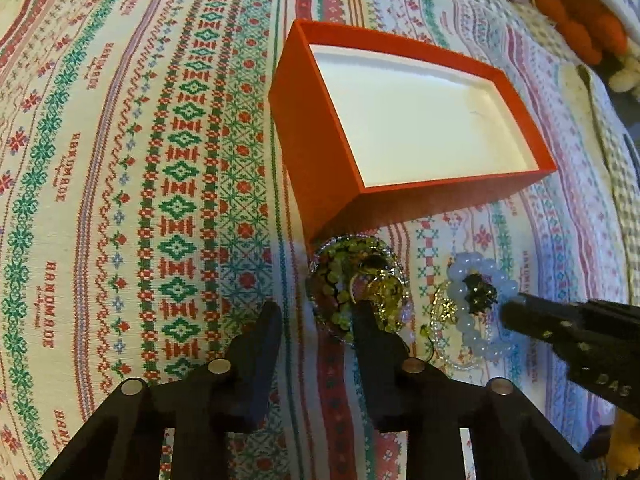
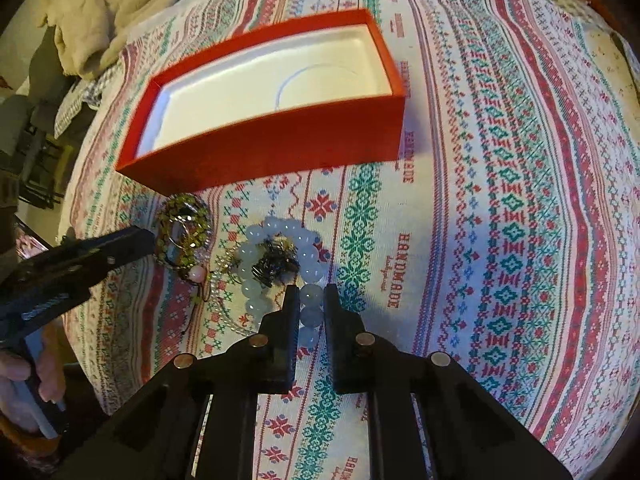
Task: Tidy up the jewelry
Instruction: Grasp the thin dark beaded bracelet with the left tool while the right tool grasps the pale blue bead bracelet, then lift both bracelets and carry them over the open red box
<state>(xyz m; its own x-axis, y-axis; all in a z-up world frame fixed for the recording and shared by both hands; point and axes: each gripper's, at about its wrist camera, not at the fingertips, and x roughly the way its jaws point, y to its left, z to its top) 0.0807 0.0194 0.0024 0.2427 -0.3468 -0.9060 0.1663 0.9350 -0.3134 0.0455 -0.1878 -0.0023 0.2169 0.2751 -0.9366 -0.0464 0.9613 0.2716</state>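
An open red box (image 1: 320, 168) with a bare white inside lies on the patterned cloth; it also shows in the right wrist view (image 2: 280, 148). Below it lies a green beaded bracelet pile (image 1: 352, 280) (image 2: 184, 232) and a pale blue bead bracelet (image 1: 476, 320) (image 2: 276, 264) with dark small pieces in its middle. My left gripper (image 1: 318, 308) is open, its right finger touching the green pile. My right gripper (image 2: 312, 294) has its fingers closed around beads of the pale blue bracelet, which rests on the cloth.
A cross-stitch patterned cloth (image 1: 120, 200) covers the surface. A cream blanket (image 2: 100, 0) lies at the far left of the right wrist view. Orange knitted items (image 1: 580, 28) lie beyond the box at top right.
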